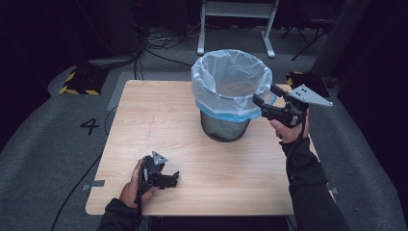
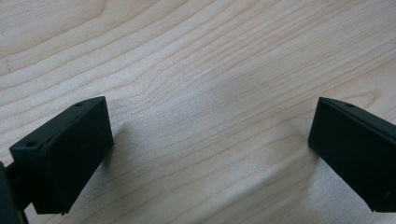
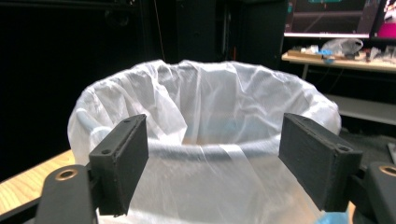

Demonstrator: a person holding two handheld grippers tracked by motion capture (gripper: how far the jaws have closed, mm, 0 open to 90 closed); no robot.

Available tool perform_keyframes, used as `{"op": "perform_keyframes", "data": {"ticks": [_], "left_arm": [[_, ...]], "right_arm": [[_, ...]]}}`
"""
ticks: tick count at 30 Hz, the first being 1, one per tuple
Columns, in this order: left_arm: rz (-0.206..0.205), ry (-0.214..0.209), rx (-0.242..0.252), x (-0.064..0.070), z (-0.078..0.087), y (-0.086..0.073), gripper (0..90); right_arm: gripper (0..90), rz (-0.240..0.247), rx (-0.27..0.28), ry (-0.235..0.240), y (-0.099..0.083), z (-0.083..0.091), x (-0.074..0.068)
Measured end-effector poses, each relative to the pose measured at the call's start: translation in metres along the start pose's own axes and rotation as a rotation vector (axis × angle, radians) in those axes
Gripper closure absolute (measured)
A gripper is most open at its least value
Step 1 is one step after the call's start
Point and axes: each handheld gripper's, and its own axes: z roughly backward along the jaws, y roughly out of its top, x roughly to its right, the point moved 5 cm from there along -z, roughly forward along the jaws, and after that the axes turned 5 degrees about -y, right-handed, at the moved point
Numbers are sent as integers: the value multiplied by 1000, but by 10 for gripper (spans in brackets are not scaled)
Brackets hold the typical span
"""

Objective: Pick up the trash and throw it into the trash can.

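- Two grippers show in the high view: the left gripper [image 1: 174, 179] low at lower centre-left on the pale wooden table [image 1: 144, 120], the right gripper [image 1: 263, 98] at the right rim of the black mesh wastebasket lined with a white plastic bag [image 1: 232, 86], centre frame.
- Left gripper view: jaws wide apart, empty, over bare wood.
- Right gripper view: jaws wide apart, gripping nothing, just before the bag's near rim, mid-frame.

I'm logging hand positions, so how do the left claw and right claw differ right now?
The left claw sits low over the bare table near the front edge; the right claw is raised at the rim of the bin. The left claw faces plain wood; the right claw faces the white liner. Both are open, holding nothing.
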Motion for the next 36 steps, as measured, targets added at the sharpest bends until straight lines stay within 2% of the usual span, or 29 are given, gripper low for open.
{"op": "perform_keyframes", "data": {"ticks": [5,6,7,10,15,16,18,32,36], "left_arm": [[-1,0,0,0,0,0,0],[0,0,0,0,0,0,0],[0,0,0,0,0,0,0],[0,0,0,0,0,0,0],[-2,0,1,0,0,0,0],[-2,0,1,0,0,0,0],[-2,0,1,0,0,0,0],[-3,-2,1,0,0,0,0],[-2,-3,1,0,0,0,0]], "right_arm": [[247,6,-6,0,-2,8,1],[246,31,-16,1,-3,11,2],[246,36,-20,2,-5,14,2],[247,17,-26,1,-7,18,3],[249,34,-34,12,-10,28,7],[250,20,-31,16,-10,29,7],[247,28,-37,18,-12,32,7],[256,135,-131,1,-34,49,6],[256,148,-153,3,-42,52,4]]}}
